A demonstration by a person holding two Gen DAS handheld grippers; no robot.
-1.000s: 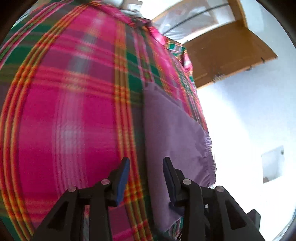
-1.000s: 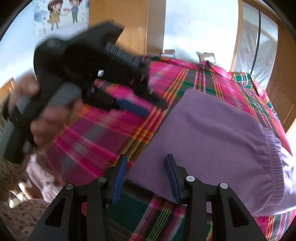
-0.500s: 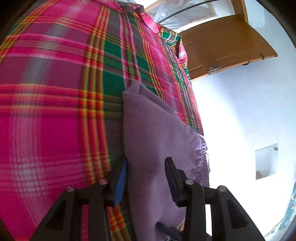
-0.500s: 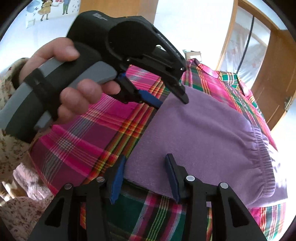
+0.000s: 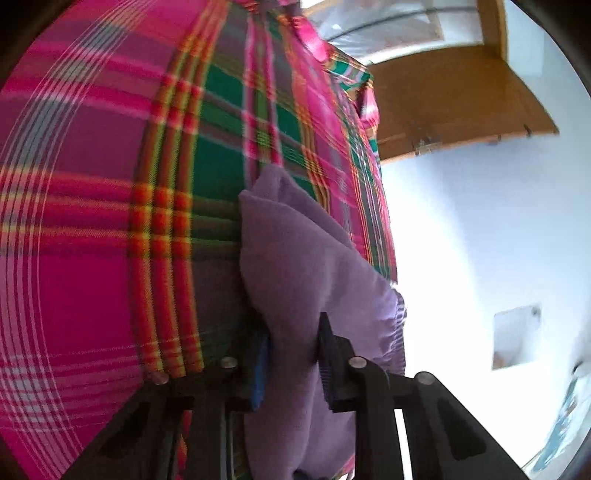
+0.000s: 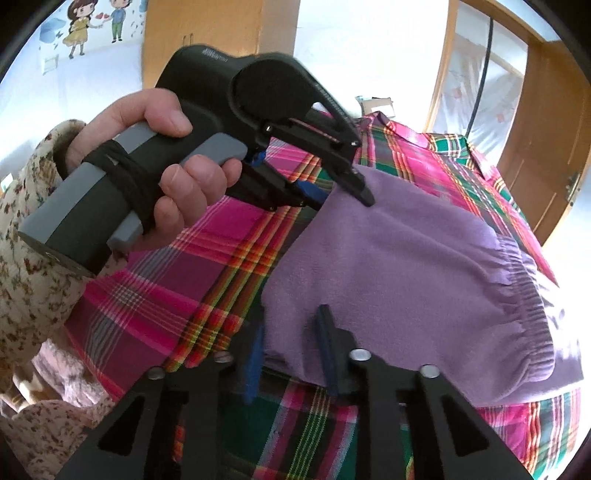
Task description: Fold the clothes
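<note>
A purple garment (image 6: 406, 266) lies on what seems a bed's plaid cover (image 6: 155, 295)

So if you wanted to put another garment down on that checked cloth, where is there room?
Left of the purple garment, the plaid cloth lies bare. It is crowded at the garment's near edge, where the left gripper and right gripper both close in.

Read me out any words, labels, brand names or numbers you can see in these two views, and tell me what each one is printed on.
No text can be read for certain.
Left gripper: a short pale print on top of its black housing, too small and blurred to read.
Cartoon wall picture: figures only, no words visible.
Purple garment and plaid cloth: no labels or print showing.
</note>
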